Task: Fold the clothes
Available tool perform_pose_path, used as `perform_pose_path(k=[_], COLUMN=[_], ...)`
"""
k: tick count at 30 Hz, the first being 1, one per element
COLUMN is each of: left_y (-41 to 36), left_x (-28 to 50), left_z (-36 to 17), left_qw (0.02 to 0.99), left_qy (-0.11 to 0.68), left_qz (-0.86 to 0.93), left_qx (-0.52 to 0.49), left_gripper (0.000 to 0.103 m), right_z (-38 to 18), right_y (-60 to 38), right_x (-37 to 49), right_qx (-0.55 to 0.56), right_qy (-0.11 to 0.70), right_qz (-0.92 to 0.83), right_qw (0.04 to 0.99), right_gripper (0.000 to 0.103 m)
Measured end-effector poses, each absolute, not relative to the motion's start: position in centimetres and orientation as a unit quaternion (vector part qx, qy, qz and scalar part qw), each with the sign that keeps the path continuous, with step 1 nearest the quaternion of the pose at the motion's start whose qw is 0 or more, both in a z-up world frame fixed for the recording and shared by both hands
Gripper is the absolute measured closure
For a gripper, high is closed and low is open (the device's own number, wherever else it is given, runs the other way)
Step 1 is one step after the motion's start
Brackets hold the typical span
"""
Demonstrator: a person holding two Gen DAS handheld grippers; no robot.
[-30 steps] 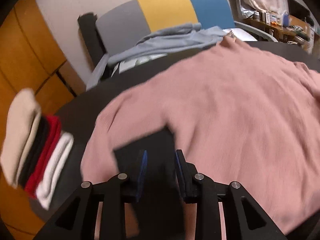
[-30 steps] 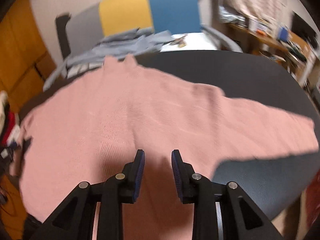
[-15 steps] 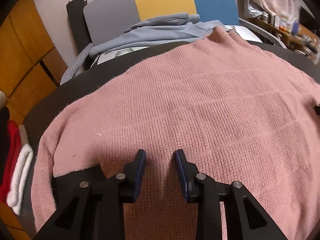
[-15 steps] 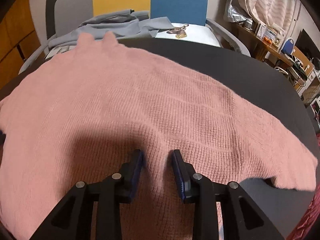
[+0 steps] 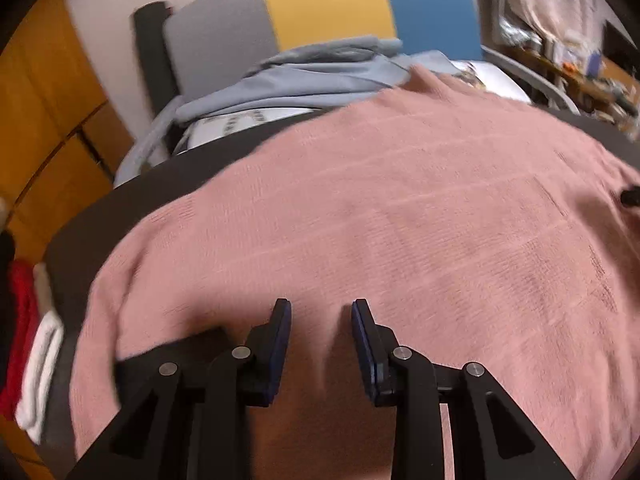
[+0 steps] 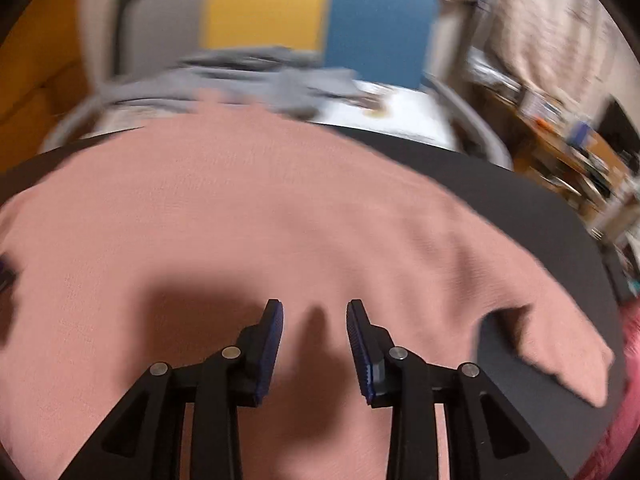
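A pink knitted sweater (image 5: 400, 216) lies spread flat over a dark round table (image 5: 120, 208), neck towards the far edge. My left gripper (image 5: 321, 308) hovers open over the sweater's near left part, nothing between its fingers. In the right wrist view the same sweater (image 6: 248, 216) fills the middle, with one sleeve (image 6: 560, 344) reaching to the right over the dark table (image 6: 540, 216). My right gripper (image 6: 315, 307) is open just above the sweater's near hem area, casting a shadow on the knit. Both now views are motion-blurred.
A stack of folded clothes (image 5: 28, 344) in red, white and black sits at the table's left edge. Behind the table stands a grey, yellow and blue chair (image 5: 320, 12) with grey-blue garments (image 5: 304, 76) draped on it. Cluttered shelves (image 6: 580, 152) stand at the right.
Both grippers have shifted over the sweater, staying open. The left view now shows a little more of the folded stack; the right view has pulled back, showing the sleeve end again.
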State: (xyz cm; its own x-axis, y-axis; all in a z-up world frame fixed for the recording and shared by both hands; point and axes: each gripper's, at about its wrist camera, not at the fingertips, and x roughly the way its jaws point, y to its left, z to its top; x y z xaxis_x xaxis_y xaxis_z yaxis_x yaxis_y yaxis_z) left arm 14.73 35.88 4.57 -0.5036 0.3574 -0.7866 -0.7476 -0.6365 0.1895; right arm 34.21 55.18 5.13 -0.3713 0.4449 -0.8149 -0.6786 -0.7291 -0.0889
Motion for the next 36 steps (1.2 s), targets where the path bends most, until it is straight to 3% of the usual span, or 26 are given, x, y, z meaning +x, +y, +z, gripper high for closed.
perform_pose_path(k=[2, 8, 13, 16, 18, 20, 22, 24, 33, 36], left_y=[33.3, 25.7, 19.4, 17.7, 18.4, 18.6, 18.9, 18.9, 18.2, 17.9], left_x=[14.4, 14.4, 14.4, 15.1, 14.8, 14.0, 13.2, 12.6, 2.0, -1.6], left_z=[4.6, 3.2, 2.0, 0.7, 0.8, 1.0, 1.6, 2.5, 7.8, 9.5], left_qw=[0.312, 0.267, 0.227, 0.228, 0.248, 0.273, 0.284, 0.292, 0.161, 0.115], left_qy=[0.272, 0.342, 0.398, 0.420, 0.407, 0.383, 0.362, 0.344, 0.354, 0.356], left_qz=[0.836, 0.844, 0.845, 0.844, 0.841, 0.830, 0.824, 0.824, 0.868, 0.879], left_qx=[-0.359, -0.315, -0.276, -0.243, -0.257, -0.301, -0.331, -0.343, -0.308, -0.294], left_gripper=[0.049, 0.021, 0.018, 0.019, 0.034, 0.080, 0.094, 0.095, 0.096, 0.091], right_z=[4.7, 2.0, 1.1, 1.0, 1.1, 1.2, 1.2, 1.2, 1.0, 1.0], right_y=[51.5, 44.0, 44.2, 43.8, 43.1, 43.5, 43.5, 43.5, 43.6, 43.6], right_x=[33.7, 33.1, 34.4, 34.8, 34.8, 34.7, 34.9, 35.0, 34.9, 34.9], right_qx=[-0.449, -0.455, -0.393, -0.378, -0.379, -0.379, -0.375, -0.372, -0.372, -0.373], right_qy=[0.127, 0.100, 0.162, 0.149, 0.139, 0.142, 0.147, 0.151, 0.146, 0.145], right_qz=[0.828, 0.839, 0.853, 0.861, 0.861, 0.861, 0.863, 0.864, 0.864, 0.864], right_qw=[0.311, 0.282, 0.301, 0.305, 0.308, 0.308, 0.306, 0.304, 0.305, 0.306], right_gripper=[0.070, 0.069, 0.067, 0.067, 0.067, 0.067, 0.067, 0.067, 0.067, 0.067])
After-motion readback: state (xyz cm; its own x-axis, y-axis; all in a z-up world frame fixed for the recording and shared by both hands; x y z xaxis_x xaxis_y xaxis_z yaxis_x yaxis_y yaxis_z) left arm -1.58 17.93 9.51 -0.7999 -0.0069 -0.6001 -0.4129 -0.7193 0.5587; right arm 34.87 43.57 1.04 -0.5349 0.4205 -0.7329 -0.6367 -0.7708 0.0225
